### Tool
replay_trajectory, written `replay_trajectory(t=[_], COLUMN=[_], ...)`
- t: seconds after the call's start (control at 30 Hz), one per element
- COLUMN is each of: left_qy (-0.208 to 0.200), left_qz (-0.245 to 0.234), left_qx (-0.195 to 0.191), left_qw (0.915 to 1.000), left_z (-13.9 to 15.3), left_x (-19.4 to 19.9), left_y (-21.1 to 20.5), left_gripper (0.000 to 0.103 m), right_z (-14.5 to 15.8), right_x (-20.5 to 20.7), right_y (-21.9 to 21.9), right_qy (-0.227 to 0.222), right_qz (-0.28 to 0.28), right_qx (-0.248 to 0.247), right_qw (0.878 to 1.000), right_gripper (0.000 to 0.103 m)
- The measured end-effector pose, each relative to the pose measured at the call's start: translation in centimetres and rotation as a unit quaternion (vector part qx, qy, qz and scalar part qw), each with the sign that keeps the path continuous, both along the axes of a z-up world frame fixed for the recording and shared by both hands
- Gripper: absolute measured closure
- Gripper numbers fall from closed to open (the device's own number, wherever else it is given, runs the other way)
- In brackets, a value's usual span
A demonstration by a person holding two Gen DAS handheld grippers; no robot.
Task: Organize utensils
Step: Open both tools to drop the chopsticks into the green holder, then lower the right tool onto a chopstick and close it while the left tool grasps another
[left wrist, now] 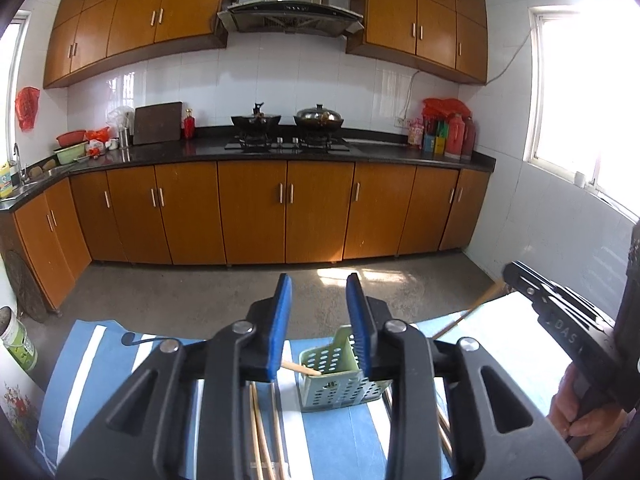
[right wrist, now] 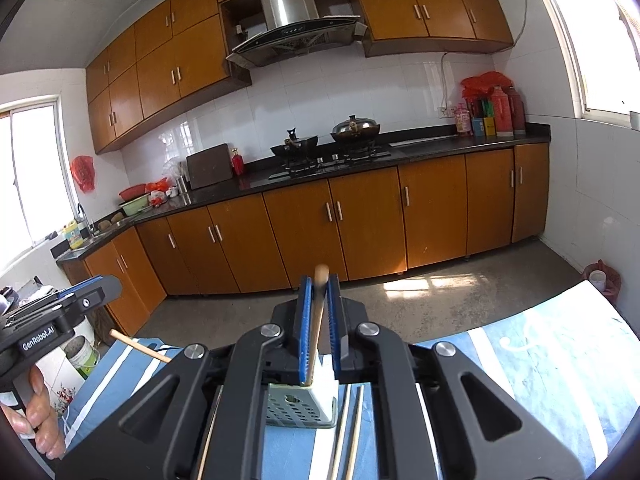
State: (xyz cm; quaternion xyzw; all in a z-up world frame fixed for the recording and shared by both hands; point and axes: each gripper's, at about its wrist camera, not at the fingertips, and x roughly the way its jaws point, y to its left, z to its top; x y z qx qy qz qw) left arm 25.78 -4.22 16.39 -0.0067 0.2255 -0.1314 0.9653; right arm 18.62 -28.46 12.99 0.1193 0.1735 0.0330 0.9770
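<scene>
A pale green perforated utensil basket [left wrist: 340, 376] stands on a blue and white striped cloth [left wrist: 80, 364]; it also shows in the right wrist view [right wrist: 300, 406]. My right gripper [right wrist: 319, 280] is shut on a wooden chopstick [right wrist: 316, 328], whose lower end reaches the basket's top. My left gripper [left wrist: 319, 280] is open and empty, above and just behind the basket. One chopstick tip [left wrist: 300, 368] leans at the basket's rim. Several loose chopsticks [left wrist: 260, 436] lie on the cloth below the left gripper, and more [right wrist: 348, 432] lie beside the basket.
The right gripper body [left wrist: 568, 320] shows at the right of the left wrist view, the left gripper body [right wrist: 52, 320] at the left of the right wrist view. Beyond the cloth is a concrete floor [left wrist: 200, 292], orange cabinets and a dark counter with a stove [left wrist: 286, 142].
</scene>
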Motion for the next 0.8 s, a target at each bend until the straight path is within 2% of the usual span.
replay_trajectory(t=[0.07,0.23,0.3,0.4,0.5,0.6,0.67,0.8], left_qy=[-0.005,-0.006,-0.005,0.001,0.018,0.046,0.070,0.121], left_qz=[0.005,0.021,0.027,0.039,0.056,0.071,0.079,0.091], left_qx=[-0.003,-0.010,-0.009,-0.002,0.009,0.020,0.018,0.005], left_qw=[1.0000,0.9997,0.9996,0.9992,0.9982,0.9962,0.9943,0.9884], left_z=[0.2,0.2,-0.2,-1.6,-3.9,-7.2,-9.5,-13.8], left_x=[-0.7,-2.6,-3.5,-4.9,-5.9,-6.3,-6.3,-6.3], left_y=[0.5,2.6,3.7,5.5,7.1,8.9,10.0,11.8], left_gripper=[0.071,0.070,0.070,0.068,0.067,0.066,0.066,0.066], right_z=[-0.1,-1.3,-2.9,-6.6,-11.0,-15.1,-17.4,-20.2], right_x=[-1.0,-3.5,-4.3,-4.4,-4.0,-3.3,-3.2,-2.7], right_y=[-0.7,-2.9,-4.0,-5.4,-5.8,-5.1,-4.1,-2.0], right_qy=[-0.003,0.012,0.030,0.082,0.144,0.201,0.227,0.259], right_qz=[-0.011,-0.037,-0.053,-0.063,-0.054,-0.015,0.004,0.029], right_qx=[0.004,-0.001,-0.006,0.001,0.002,0.012,0.010,-0.025], right_qw=[1.000,0.999,0.998,0.995,0.988,0.979,0.974,0.965], right_gripper=[0.074,0.074,0.074,0.074,0.074,0.075,0.075,0.080])
